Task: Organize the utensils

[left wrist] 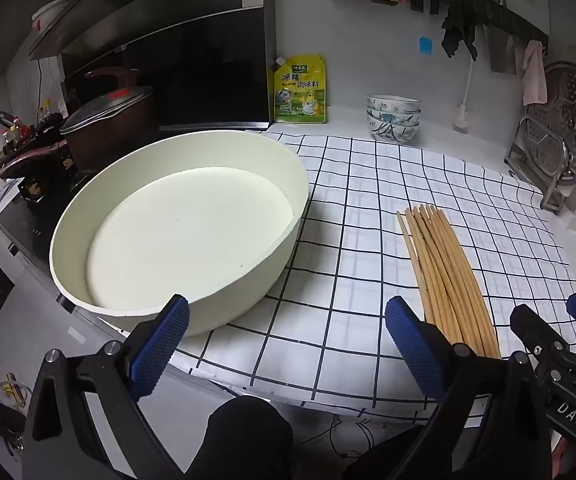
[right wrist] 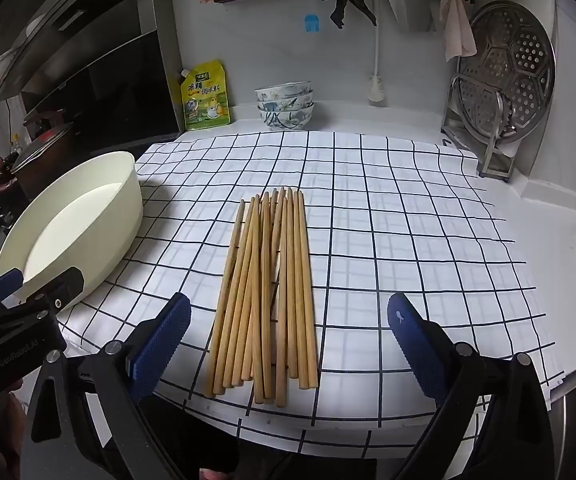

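Lying lengthwise ahead, the bundle of pale wooden chopsticks (right wrist: 263, 296) sits between the right gripper (right wrist: 288, 344) jaws, fully open, empty; left gripper (left wrist: 288, 344) likewise.

From the left wrist, the left gripper's (left wrist: 285, 334) right finger covers the near ends of the wooden chopsticks (left wrist: 446, 276). The cream pan's (left wrist: 175, 240) near wall hides behind the other finger. The seasoning pouch's (left wrist: 300, 90) small print is unreadable. The checked cloth's (right wrist: 388, 216) near edge drops out of sight.
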`<action>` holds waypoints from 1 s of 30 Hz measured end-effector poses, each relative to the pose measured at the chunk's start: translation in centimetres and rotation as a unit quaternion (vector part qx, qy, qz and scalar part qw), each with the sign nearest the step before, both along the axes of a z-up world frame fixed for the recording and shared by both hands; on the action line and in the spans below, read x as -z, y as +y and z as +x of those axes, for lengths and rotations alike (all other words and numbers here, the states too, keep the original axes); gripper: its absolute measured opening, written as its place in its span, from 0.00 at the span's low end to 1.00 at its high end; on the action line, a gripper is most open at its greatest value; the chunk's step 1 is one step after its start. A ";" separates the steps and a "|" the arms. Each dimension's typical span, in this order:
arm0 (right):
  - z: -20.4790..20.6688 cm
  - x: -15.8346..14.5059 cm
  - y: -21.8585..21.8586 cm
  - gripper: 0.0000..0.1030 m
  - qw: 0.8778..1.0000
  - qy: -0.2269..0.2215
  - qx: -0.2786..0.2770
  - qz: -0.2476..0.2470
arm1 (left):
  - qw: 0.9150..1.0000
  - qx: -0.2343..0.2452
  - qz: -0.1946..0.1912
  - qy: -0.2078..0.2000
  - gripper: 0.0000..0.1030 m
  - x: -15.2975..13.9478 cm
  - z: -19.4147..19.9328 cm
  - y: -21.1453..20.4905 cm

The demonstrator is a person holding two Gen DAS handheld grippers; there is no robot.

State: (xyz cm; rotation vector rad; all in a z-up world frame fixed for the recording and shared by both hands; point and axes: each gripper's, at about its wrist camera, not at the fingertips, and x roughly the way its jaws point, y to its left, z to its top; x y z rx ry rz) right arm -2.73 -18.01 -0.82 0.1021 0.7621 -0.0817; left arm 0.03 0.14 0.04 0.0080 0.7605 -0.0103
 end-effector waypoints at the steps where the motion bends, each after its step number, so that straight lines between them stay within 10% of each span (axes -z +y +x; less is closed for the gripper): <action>1: 0.0 0.0 0.0 0.91 1.000 -0.001 0.000 0.000 | 1.000 0.000 0.013 -0.005 0.94 0.0 -0.1 -0.2; 30: -0.1 -0.3 0.0 0.91 1.000 0.000 -0.001 0.001 | 1.000 0.000 0.013 -0.010 0.94 -0.4 -0.2 -0.2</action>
